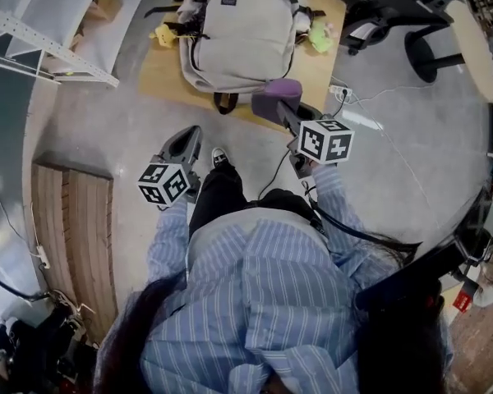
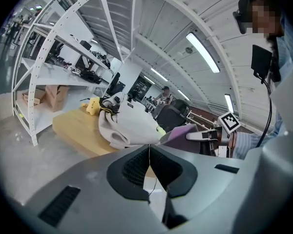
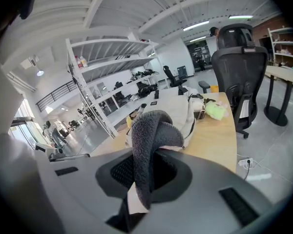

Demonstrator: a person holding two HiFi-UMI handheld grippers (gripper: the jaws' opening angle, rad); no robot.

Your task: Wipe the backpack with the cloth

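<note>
- Far left: white shelving rack [image 1: 41, 39], well apart from the work and with no part in it.
- Left gripper [image 1: 186, 140]: jaws pressed together on nothing, held low over the floor and short of the table. Probably parked as the spare, free to steady the bag if needed.
- Centre, ahead of both grippers: low wooden table [image 1: 160, 80] with the beige backpack [image 1: 238, 35] lying flat on it, front face up. Likely laid that way to give a broad, easy surface for wiping.
- Yellow soft toy [image 1: 163, 33] just beside the bag's left side, green soft toy [image 1: 320, 38] at its right. Both near enough to be nudged by a wide stroke.
- Right gripper [image 1: 286, 113]: clamped on the purple-grey cloth [image 1: 275, 93], with a folded loop bulging past the jaw tips, presumably for fabric-first contact with the bag.
- Same gripper poised over the table's near edge, just by the backpack's bottom end. No contact visible, so wiping judged not yet begun.
- Far right: black office chair [image 1: 378, 6], apart from the table's corner and outside the likely stroke.
</note>
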